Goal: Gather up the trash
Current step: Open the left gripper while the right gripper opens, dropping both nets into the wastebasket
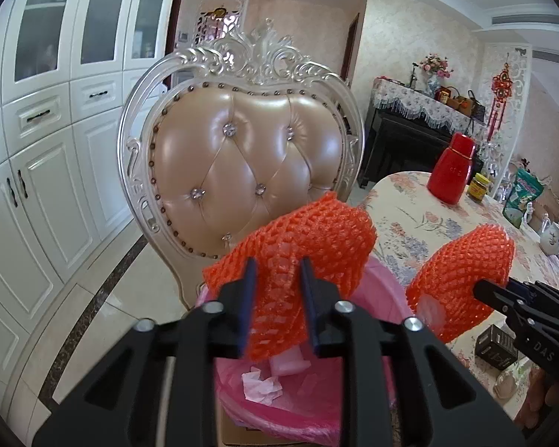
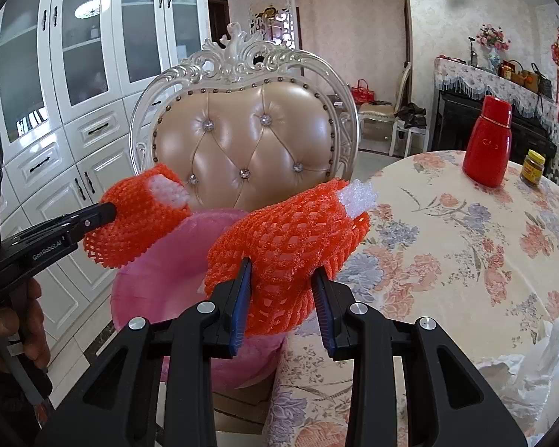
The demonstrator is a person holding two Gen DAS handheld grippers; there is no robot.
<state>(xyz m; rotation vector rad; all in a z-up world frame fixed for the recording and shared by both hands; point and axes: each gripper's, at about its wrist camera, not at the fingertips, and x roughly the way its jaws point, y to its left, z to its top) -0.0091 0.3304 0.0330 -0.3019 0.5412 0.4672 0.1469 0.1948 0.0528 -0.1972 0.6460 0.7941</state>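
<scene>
Two orange foam fruit nets hang over a pink-lined waste bin (image 1: 384, 298) at the edge of a floral-clothed surface (image 2: 466, 246), each between a pair of handheld black tongs. The left tongs (image 1: 277, 279) stand partly parted, blue pads flanking the left net (image 1: 309, 238), which sits loosely between them directly above the bin; whether the pads touch it cannot be told. The right tongs (image 2: 283, 283) are clamped on the right net (image 2: 290, 238), a white foam tip poking from its far end, beside the bin at the surface's edge. Crumpled tissue (image 1: 261, 385) lies inside the bin. Behind stands an ornate tufted chair (image 1: 242, 141); a red flask (image 2: 488, 141) and a small jar (image 2: 533, 167) rest farther back on the surface.
</scene>
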